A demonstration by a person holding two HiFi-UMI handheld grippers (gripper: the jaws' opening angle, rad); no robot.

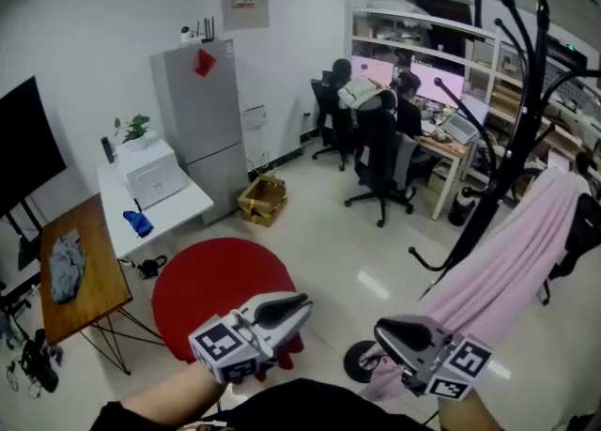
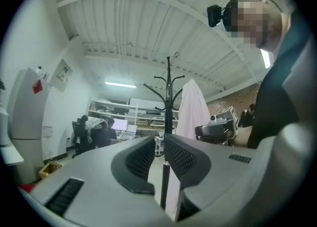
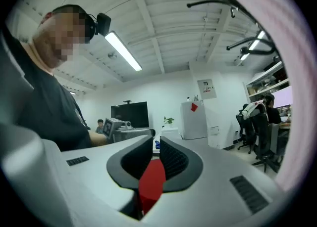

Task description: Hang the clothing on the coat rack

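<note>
Hanging pink clothing (image 1: pixel 512 260) just beside right tongs (image 1: pixel 385 330), ungripped

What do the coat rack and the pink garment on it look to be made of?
Coat rack: probably metal tubing with a black painted finish, judging by its thin, rigid, smoothly curved arms. Pink garment: soft, matte fabric, which drapes in long folds. The weave is too small to tell.

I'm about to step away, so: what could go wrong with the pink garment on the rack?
1. The garment hangs in a long slant off one side of the rack. It looks only draped there, so it might slide off.
2. Its lower end lies right beside the right gripper, which holds nothing. A careless move there could snag the cloth and drag it down.
</note>
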